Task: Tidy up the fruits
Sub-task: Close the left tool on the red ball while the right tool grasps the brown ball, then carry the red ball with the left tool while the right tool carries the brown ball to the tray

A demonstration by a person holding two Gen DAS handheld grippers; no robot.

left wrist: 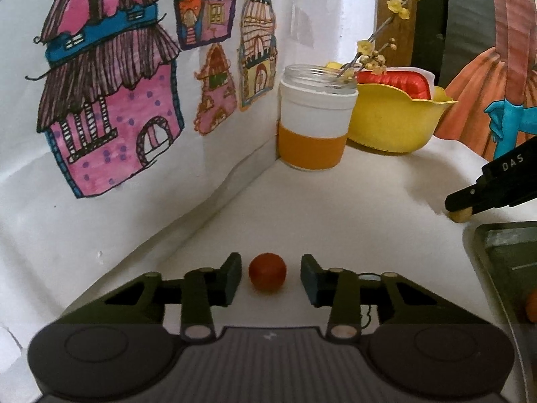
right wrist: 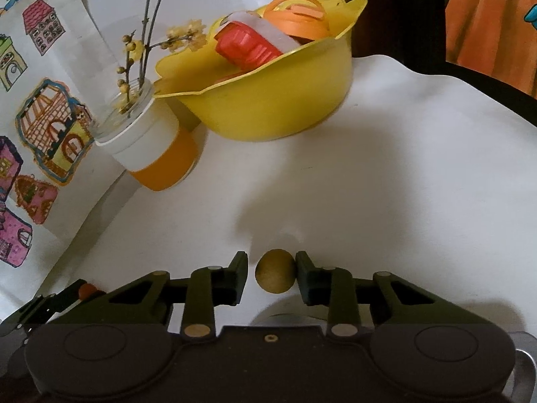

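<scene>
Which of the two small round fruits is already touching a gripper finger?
The yellow-brown fruit, against one right gripper finger; the red fruit sits clear inside the left gripper.

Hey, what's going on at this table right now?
A person is sorting small fruits with two handheld claws. The left claw is open around a red fruit on the white table, not touching it. The right claw brackets a yellow fruit; one finger touches it, the other shows a gap. A yellow bowl and a jar stand behind.
</scene>
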